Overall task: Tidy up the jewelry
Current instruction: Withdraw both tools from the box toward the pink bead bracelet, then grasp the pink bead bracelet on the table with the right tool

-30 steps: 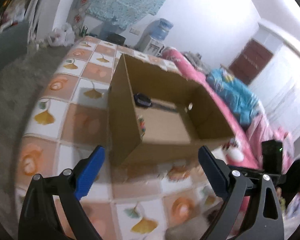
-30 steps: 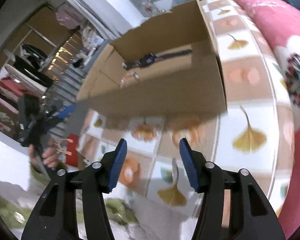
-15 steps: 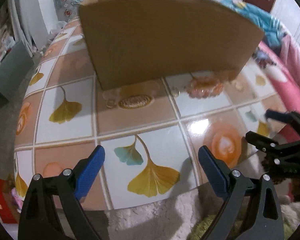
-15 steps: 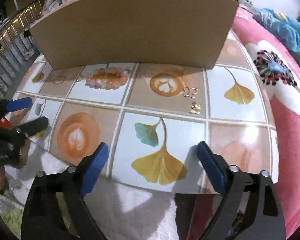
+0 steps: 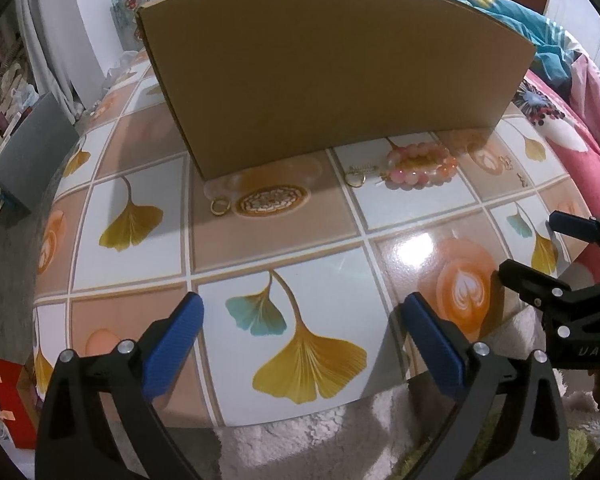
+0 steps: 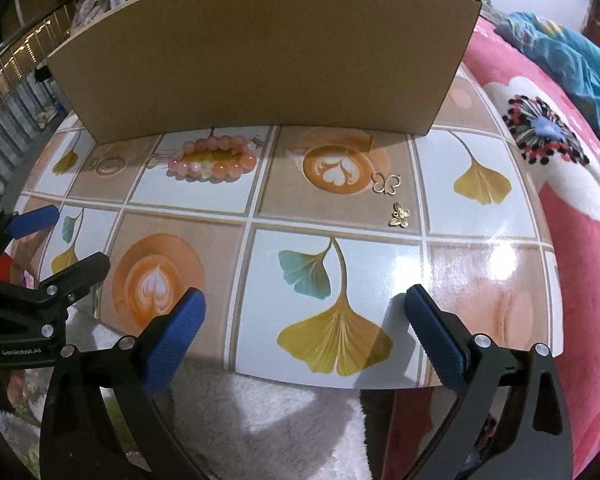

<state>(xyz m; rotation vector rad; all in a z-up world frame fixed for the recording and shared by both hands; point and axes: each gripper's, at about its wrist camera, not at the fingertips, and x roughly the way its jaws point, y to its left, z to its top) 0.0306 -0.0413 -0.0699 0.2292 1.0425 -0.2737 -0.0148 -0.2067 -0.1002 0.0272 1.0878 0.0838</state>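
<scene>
Blue ribbed pads on black frames are what I see first: my left gripper has its jaws opening, already spread wide, with nothing between them but the glossy surface. My right gripper stands released just as wide over the near edge, empty too; its jaws have been opening.

Under both lies a slick, light-reflecting cloth printed in squares with ginkgo leaves and latte cups. A white fluffy fabric shows below the near edge.

Farther out, the jewelry lies loose in a row along the foot of a plain brown cardboard box, whose flat matte wall faces me. From the left view I see a small gold ring, then a second gold ring just beside a bracelet of round pink and orange beads, coiled into an oval. In the right view the same bracelet sits left of centre, and well apart to its right lie two gold butterfly charms: an open wire outline and a smaller solid one nearer me. A pink floral blanket covers the bed on the right.
</scene>
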